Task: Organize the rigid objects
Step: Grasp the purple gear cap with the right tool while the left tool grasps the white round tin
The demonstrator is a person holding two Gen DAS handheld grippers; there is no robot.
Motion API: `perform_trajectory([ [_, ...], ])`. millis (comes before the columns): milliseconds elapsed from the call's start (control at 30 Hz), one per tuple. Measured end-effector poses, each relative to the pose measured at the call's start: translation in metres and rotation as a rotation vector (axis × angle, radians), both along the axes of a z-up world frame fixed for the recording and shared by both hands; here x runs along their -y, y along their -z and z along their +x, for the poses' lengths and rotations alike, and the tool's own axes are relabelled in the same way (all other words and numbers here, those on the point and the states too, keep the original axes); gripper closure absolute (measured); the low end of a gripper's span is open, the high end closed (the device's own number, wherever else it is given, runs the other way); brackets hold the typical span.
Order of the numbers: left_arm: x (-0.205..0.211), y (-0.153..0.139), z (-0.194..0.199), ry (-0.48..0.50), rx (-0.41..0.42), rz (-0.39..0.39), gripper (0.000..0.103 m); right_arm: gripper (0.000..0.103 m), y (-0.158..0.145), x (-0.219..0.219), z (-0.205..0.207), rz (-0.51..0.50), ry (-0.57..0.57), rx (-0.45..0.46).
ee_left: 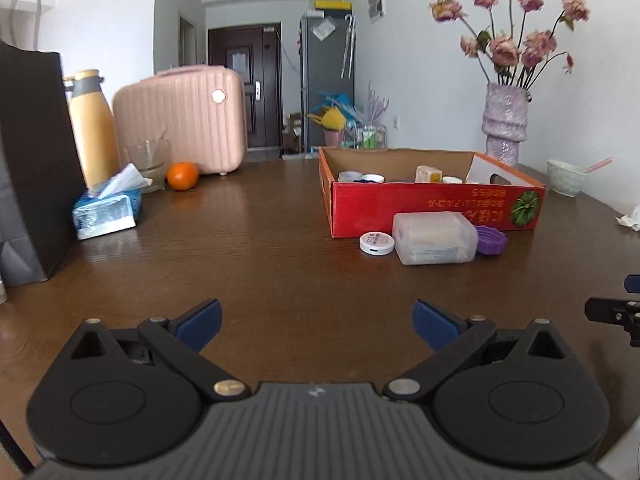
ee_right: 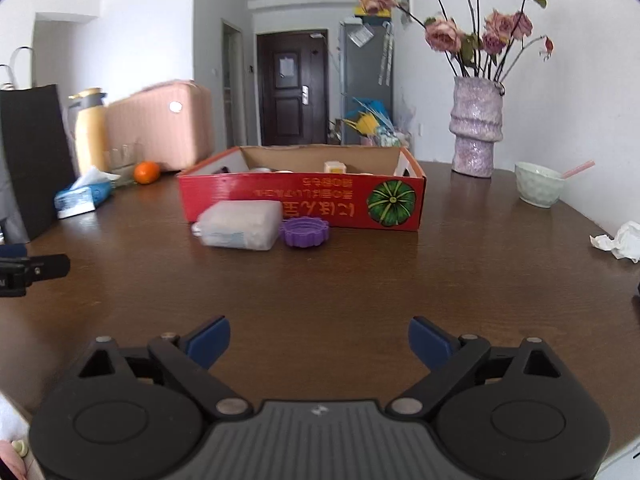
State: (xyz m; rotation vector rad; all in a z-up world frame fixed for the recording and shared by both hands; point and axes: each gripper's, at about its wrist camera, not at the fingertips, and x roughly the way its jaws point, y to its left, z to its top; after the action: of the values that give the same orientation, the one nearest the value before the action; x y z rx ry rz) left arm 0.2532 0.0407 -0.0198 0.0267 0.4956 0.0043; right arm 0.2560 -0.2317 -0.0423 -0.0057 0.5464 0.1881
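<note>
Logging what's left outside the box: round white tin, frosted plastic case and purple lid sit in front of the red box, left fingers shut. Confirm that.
One error: the left gripper has its fingers wide open, as the left wrist view shows. The round white tin, frosted plastic case and purple lid do sit before the red box.

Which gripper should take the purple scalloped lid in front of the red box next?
Right, probably. The purple scalloped plastic lid sits nearly straight ahead of the open right gripper. From the open left gripper, the lid lies off to the right, partly hidden behind the frosted rectangular plastic container.
</note>
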Motion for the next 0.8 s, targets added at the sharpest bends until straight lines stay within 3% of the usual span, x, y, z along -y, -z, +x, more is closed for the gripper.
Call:
perform_trajectory([
  [167,0.001,0.001,0.066,0.042,-0.047,0.038,0.000,0.008,0.005,-0.008,0.079,0.016,-0.009,-0.060],
  [233,0.005,0.004,0.088,0.067,-0.051,0.065,0.000,0.008,0.008,-0.018,0.108,-0.023,-0.019,-0.066],
  [367,0.011,0.014,0.125,0.121,-0.102,0.090,0.000,0.020,0.010,-0.037,0.148,-0.076,-0.060,-0.083],
  [467,0.013,0.020,0.145,0.178,-0.127,0.050,0.000,0.027,0.014,-0.046,0.168,-0.113,-0.082,-0.086],
  [567,0.017,0.029,0.161,0.197,-0.141,0.059,0.002,0.051,0.017,-0.048,0.180,-0.074,-0.113,-0.113],
  [700,0.024,0.033,0.175,0.255,-0.132,0.059,0.015,0.052,0.022,-0.044,0.181,-0.030,-0.109,-0.112],
  [800,0.027,0.038,0.186,0.290,-0.158,0.071,0.031,0.052,0.022,-0.037,0.176,-0.001,-0.103,-0.112],
])
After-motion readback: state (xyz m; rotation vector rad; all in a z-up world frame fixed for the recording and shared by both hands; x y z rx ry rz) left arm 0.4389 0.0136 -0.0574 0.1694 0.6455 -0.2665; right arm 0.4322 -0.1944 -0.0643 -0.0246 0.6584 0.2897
